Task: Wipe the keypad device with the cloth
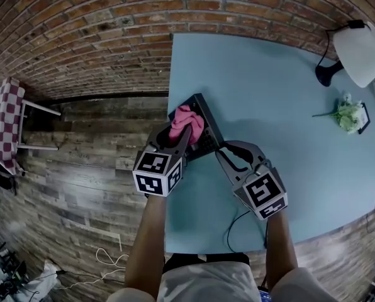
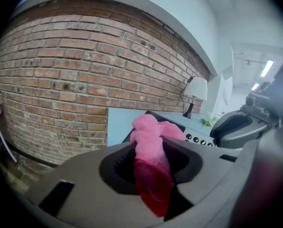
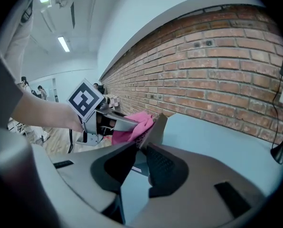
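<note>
L gripper (image 1: 185, 133) was clamped on the pink cloth (image 1: 187, 122), held against the keypad device (image 1: 206, 114) at the edge of the blue table (image 1: 275, 93). R gripper (image 1: 223, 151) had its jaws closing w/ the device's near end between them; no firm pinch visible.

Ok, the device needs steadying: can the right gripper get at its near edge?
Probably yes: the device edge stands between the closing jaws of the right gripper; the left gripper and cloth sit further along, clear of it.
</note>
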{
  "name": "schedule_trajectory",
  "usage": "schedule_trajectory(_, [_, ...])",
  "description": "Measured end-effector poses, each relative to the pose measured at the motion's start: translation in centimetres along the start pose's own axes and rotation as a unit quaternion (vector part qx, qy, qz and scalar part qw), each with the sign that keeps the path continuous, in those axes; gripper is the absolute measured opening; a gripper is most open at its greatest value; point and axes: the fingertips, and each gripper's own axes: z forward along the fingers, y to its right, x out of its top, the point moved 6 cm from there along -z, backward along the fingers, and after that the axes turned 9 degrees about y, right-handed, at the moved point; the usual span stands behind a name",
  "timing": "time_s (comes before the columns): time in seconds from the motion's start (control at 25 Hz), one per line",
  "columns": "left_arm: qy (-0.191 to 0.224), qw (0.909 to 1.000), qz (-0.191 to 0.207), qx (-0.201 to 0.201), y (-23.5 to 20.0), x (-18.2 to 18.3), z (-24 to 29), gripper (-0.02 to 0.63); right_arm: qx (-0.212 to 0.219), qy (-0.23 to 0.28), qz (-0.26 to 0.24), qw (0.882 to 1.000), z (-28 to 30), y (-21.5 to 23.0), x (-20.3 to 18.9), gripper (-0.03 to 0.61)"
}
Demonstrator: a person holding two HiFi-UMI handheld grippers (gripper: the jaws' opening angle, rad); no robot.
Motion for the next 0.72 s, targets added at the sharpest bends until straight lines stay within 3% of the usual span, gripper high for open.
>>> schedule_trajectory(0.4, [-0.027, 0.999, -0.025, 0.025, -2.1, -2.8, -1.3, 0.166, 0.007, 0.008, 0.003, 1.0, 0.0, 0.3, -0.3, 0.08])
schedule_trajectory(0.72, [-0.055, 0.9972, -0.018, 0.047, -3.5, -4.8, -2.2, 0.166, 0.001, 0.016, 0.006, 1.0, 0.0, 0.3, -0.5, 0.08])
